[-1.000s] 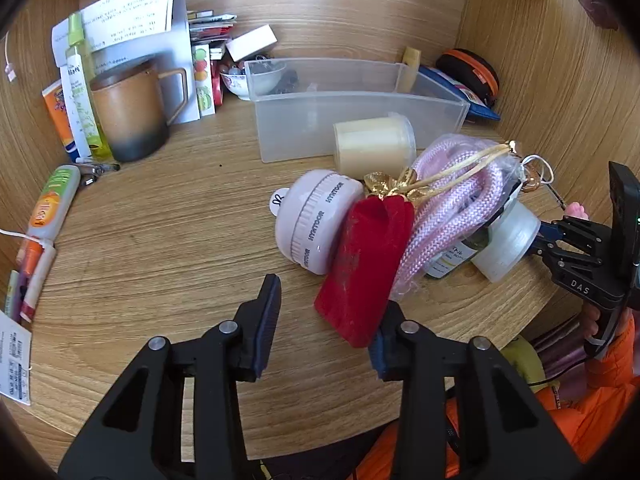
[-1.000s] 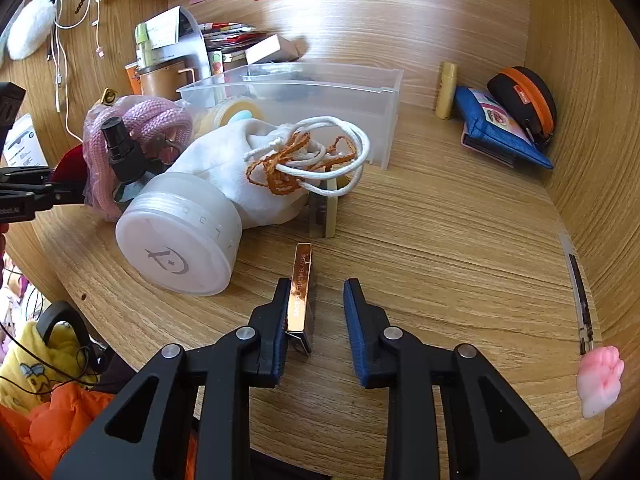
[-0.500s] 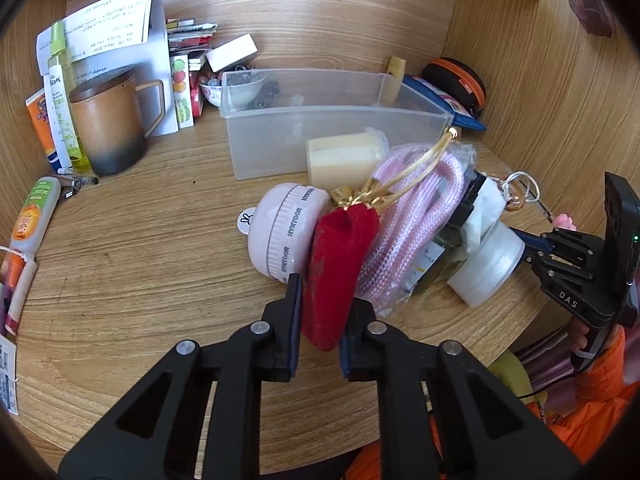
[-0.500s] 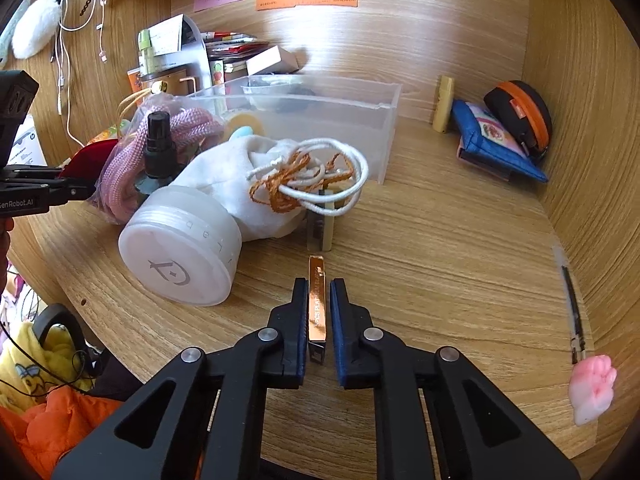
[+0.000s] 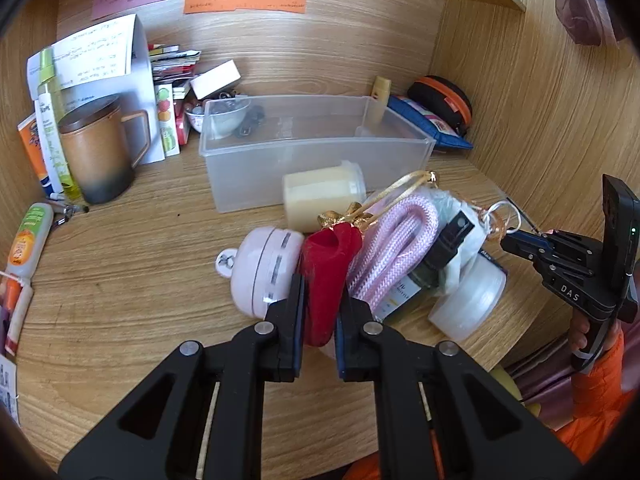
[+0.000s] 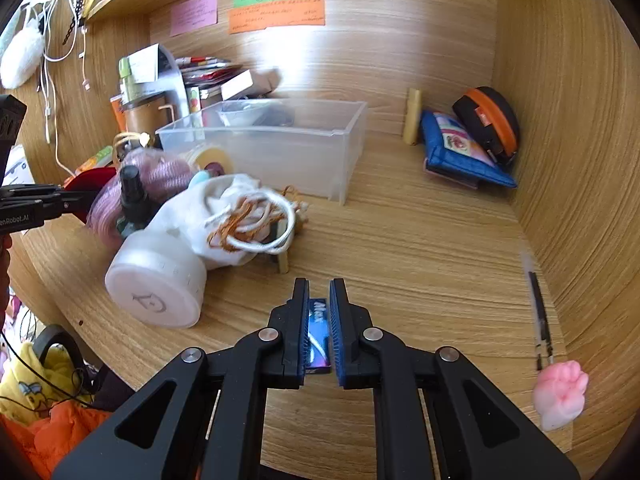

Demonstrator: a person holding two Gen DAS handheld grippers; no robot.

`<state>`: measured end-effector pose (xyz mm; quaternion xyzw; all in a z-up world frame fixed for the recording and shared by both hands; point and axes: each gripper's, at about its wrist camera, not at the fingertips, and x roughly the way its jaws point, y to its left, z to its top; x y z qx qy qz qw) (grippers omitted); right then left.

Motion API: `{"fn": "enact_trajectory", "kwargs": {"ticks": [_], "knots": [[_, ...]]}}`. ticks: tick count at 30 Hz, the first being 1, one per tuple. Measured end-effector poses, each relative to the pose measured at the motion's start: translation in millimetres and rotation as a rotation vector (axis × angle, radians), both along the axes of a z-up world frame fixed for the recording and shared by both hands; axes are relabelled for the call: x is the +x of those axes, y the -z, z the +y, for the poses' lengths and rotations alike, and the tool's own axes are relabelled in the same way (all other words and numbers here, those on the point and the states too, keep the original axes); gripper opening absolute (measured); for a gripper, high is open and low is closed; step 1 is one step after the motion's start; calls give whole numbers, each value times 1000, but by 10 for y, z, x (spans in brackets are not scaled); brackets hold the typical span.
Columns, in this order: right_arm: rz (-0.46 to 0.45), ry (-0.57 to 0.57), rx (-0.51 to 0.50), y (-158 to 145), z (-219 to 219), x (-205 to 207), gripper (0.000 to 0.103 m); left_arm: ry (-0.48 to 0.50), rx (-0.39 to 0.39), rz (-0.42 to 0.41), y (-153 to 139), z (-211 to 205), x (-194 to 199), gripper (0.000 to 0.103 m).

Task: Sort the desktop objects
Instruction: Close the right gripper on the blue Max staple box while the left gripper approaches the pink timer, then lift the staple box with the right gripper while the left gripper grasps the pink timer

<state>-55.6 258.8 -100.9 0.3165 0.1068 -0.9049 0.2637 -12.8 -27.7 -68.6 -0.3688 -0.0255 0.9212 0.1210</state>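
Observation:
My left gripper (image 5: 319, 292) is shut on a red velvet pouch (image 5: 326, 276) with a gold cord. The pouch stands between a pink round timer (image 5: 266, 270) and a bagged pink rope (image 5: 394, 250). My right gripper (image 6: 319, 300) is shut on a small flat blue pack (image 6: 318, 334), held above the desk. A clear plastic bin (image 5: 312, 148) stands behind the pile; it also shows in the right wrist view (image 6: 276, 142). The right gripper appears at the right edge of the left wrist view (image 5: 516, 242).
A white drawstring bag (image 6: 224, 212), a white jar (image 6: 158, 288), a dark spray bottle (image 5: 438, 258) and a cream cup (image 5: 322, 192) crowd the pile. A brown mug (image 5: 98, 152) stands left. A blue pouch (image 6: 460, 150), an orange-black case (image 6: 486, 122) and a paw-topped pen (image 6: 560, 392) lie right.
My left gripper closed on the red pouch and lifted it upright. My right gripper closed on the flat pack and raised it off the desk, turning its blue face up.

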Motion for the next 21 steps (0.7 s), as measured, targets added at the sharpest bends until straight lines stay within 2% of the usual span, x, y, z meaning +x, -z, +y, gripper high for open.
{"fn": "enact_trajectory", "kwargs": {"ticks": [6, 12, 14, 17, 20, 21], "knots": [[10, 0, 12, -43, 33, -42, 9, 10, 1, -4, 22, 100, -192, 11], [-57, -20, 4, 39, 47, -48, 10, 13, 1, -9, 45, 164, -354, 13], [-60, -28, 28, 89, 24, -33, 10, 15, -6, -11, 58, 189, -394, 15], [-103, -44, 40, 167, -11, -41, 12, 18, 4, -12, 57, 199, -430, 25], [-99, -53, 45, 202, -19, -24, 27, 12, 14, -10, 59, 203, -462, 37], [-97, -55, 50, 205, -30, -19, 35, 9, 16, -8, 62, 207, -470, 40]]}}
